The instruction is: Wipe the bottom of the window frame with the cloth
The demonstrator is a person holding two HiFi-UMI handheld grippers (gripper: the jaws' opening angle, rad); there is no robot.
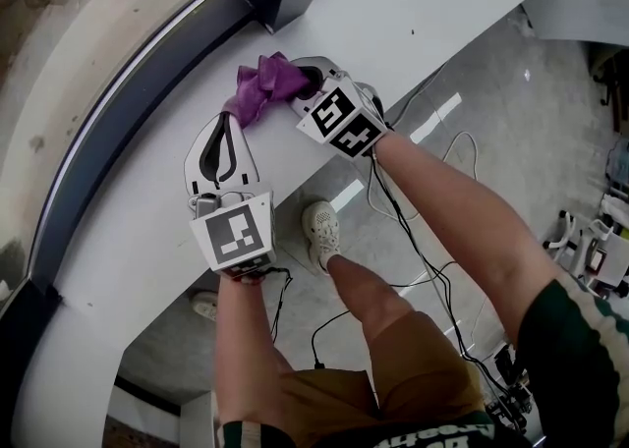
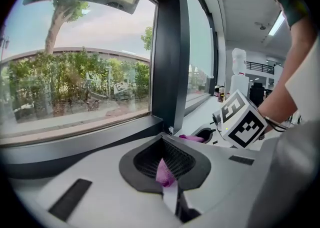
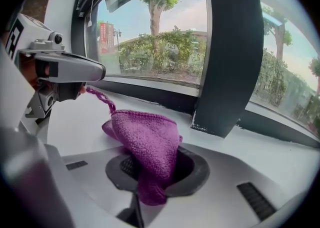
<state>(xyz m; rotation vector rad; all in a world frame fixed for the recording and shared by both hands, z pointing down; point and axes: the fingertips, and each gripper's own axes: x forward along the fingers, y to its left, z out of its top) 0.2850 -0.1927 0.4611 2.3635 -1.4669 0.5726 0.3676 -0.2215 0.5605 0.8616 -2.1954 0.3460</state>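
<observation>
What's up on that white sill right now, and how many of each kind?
Purple cloth: 1
Hand-held grippers: 2, left and right, both shut on the cloth
Total: 3

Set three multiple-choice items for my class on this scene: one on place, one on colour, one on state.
1. Where is the cloth? A on the floor; B over the white sill; C on the glass.
2. Its colour? A purple; B yellow; C green.
3. The right hand-held gripper is: A open, empty; B shut on the cloth; C out of view.
Answers: B, the head view shows it above the sill; A, purple in every view; B, cloth is pinched between its jaws.
</observation>
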